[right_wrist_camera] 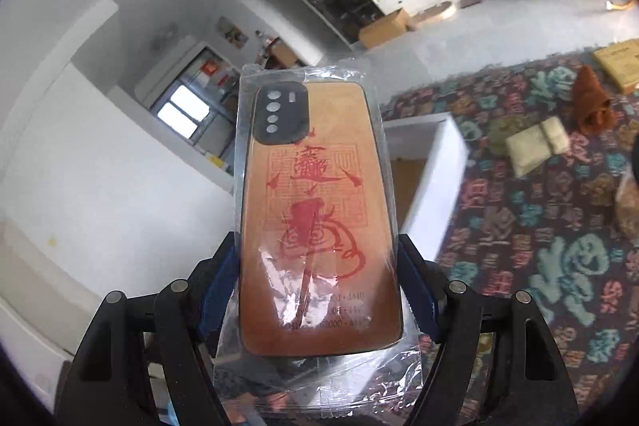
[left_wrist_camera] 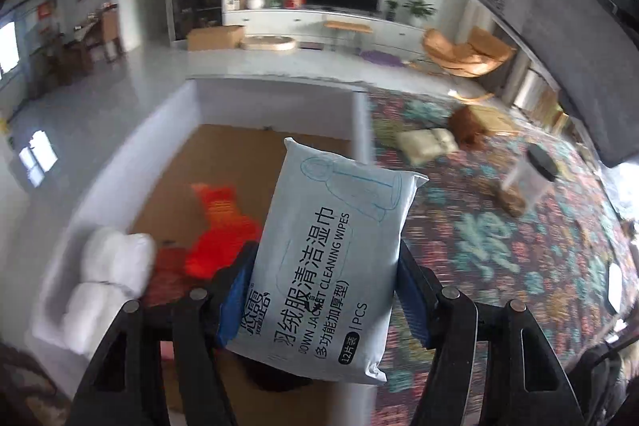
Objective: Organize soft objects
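Observation:
My left gripper (left_wrist_camera: 323, 290) is shut on a pale blue pack of cleaning wipes (left_wrist_camera: 331, 258) and holds it over a white box (left_wrist_camera: 279, 98) with a cardboard floor. In the box lie an orange-red cloth (left_wrist_camera: 217, 226) and rolled white towels (left_wrist_camera: 112, 278). My right gripper (right_wrist_camera: 315, 282) is shut on an orange phone case in clear plastic wrap (right_wrist_camera: 315, 218), held up above the box's corner (right_wrist_camera: 435, 154). On the patterned rug lie a cream folded cloth (left_wrist_camera: 427, 142) (right_wrist_camera: 535, 142) and a brown plush item (left_wrist_camera: 467, 126) (right_wrist_camera: 591, 102).
The patterned rug (left_wrist_camera: 499, 246) spreads to the right of the box. A clear jar with a black lid (left_wrist_camera: 531, 178) stands on it. A yellow flat box (right_wrist_camera: 619, 62) lies at the far right. A grey sofa edge (left_wrist_camera: 559, 26) rises at the right.

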### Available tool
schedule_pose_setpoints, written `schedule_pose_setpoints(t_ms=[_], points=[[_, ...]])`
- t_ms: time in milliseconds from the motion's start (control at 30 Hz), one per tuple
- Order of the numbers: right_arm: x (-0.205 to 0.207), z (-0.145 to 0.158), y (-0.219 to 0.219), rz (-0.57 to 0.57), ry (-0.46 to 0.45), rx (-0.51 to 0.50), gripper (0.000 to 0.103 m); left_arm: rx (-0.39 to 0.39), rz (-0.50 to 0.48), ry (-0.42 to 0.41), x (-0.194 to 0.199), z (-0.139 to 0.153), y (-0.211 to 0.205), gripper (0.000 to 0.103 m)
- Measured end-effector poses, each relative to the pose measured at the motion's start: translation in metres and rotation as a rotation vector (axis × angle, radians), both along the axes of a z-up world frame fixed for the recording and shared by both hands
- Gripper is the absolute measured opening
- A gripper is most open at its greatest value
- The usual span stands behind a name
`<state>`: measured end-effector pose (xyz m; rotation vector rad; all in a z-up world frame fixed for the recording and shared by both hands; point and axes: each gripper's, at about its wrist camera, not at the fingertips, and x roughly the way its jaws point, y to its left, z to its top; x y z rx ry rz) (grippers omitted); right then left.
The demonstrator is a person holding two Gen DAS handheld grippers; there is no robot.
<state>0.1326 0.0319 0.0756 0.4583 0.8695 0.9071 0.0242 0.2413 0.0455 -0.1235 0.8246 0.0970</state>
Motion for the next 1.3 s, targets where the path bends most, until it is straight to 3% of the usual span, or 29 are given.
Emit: schedule_pose_setpoints(t_ms=[33,67,133,233,367,467,567,667,733,833,1000,1167,1233,1300], points=[[0.0,-0.006,0.023,0.032,0.0,-0.001,0.079,0.041,0.087,0.016,-0.006,-0.004,0.023,0.07],[-0.002,-0.014,0.047,0.067,-0.006,-0.003,0.08,0.072,0.166,0.034,-0.012,-0.011,0.044,0.085],[-0.003,-0.036,0.091,0.158,-0.01,-0.037,0.086,0.093,0.295,0.069,-0.024,-0.024,0.078,0.1],[-0.004,-0.066,0.118,0.186,0.002,-0.098,0.086,0.09,0.354,0.083,-0.037,-0.033,0.1,0.1],[-0.005,-0.073,0.077,0.092,-0.053,-0.072,0.086,0.079,0.372,0.027,-0.041,-0.03,0.093,0.1],[-0.011,-0.076,0.032,-0.013,-0.16,-0.184,0.086,-0.015,0.275,-0.042,-0.035,-0.02,0.065,0.1],[-0.02,-0.11,-0.019,-0.136,-0.251,-0.434,0.086,-0.119,0.091,-0.081,-0.027,-0.01,0.013,0.1],[-0.02,-0.165,-0.076,-0.254,-0.193,-0.665,0.086,-0.175,-0.115,-0.053,-0.01,-0.014,-0.057,0.101],[-0.022,-0.192,-0.116,-0.347,-0.138,-0.753,0.086,-0.183,-0.22,-0.011,0.004,-0.028,-0.102,0.101],[-0.022,-0.209,-0.171,-0.495,-0.083,-0.792,0.086,-0.16,-0.304,0.062,0.028,-0.071,-0.16,0.101],[-0.022,-0.216,-0.209,-0.643,-0.076,-0.836,0.086,-0.037,-0.298,0.131,0.073,-0.134,-0.214,0.101],[-0.024,-0.219,-0.22,-0.672,-0.047,-0.811,0.086,0.033,-0.306,0.102,0.111,-0.15,-0.232,0.101],[-0.023,-0.221,-0.224,-0.669,-0.027,-0.787,0.086,0.072,-0.307,0.128,0.123,-0.156,-0.237,0.102],[-0.022,-0.222,-0.224,-0.668,-0.024,-0.786,0.086,0.065,-0.3,0.117,0.126,-0.158,-0.237,0.103]])
